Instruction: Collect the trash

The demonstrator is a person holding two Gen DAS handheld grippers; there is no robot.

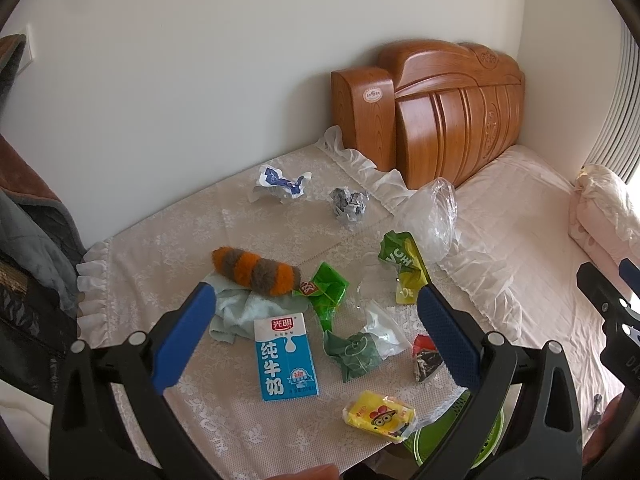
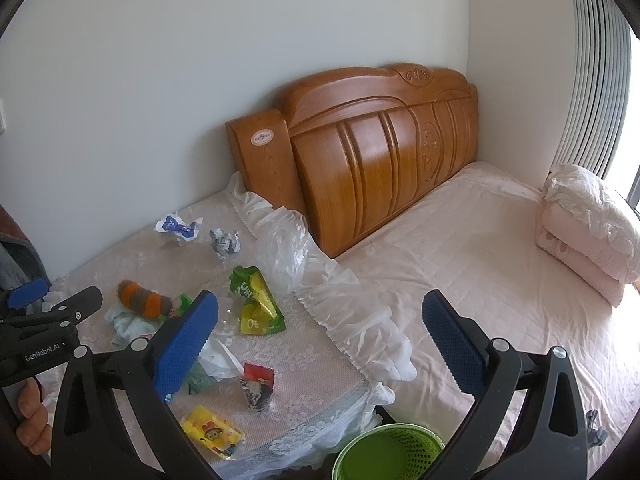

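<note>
Green bin point(image 2: 390, 450) sits at the near edge below the lace cloth point(image 2: 304, 364), apparently empty. Both grippers hover spread wide, holding nothing: left gripper point(image 1: 316, 320) above the milk carton point(image 1: 286, 358), right gripper point(image 2: 320, 320) nearer the bed. Trash lies loose on the cloth: yellow wrapper point(image 1: 380, 414) nearest, dark packet point(image 1: 426, 358), green wrappers point(image 1: 326, 292), crumpled paper point(image 1: 349, 204) far. Best start probably the near wrapper: pinch it at a raised fold and avoid snagging lace.
</note>
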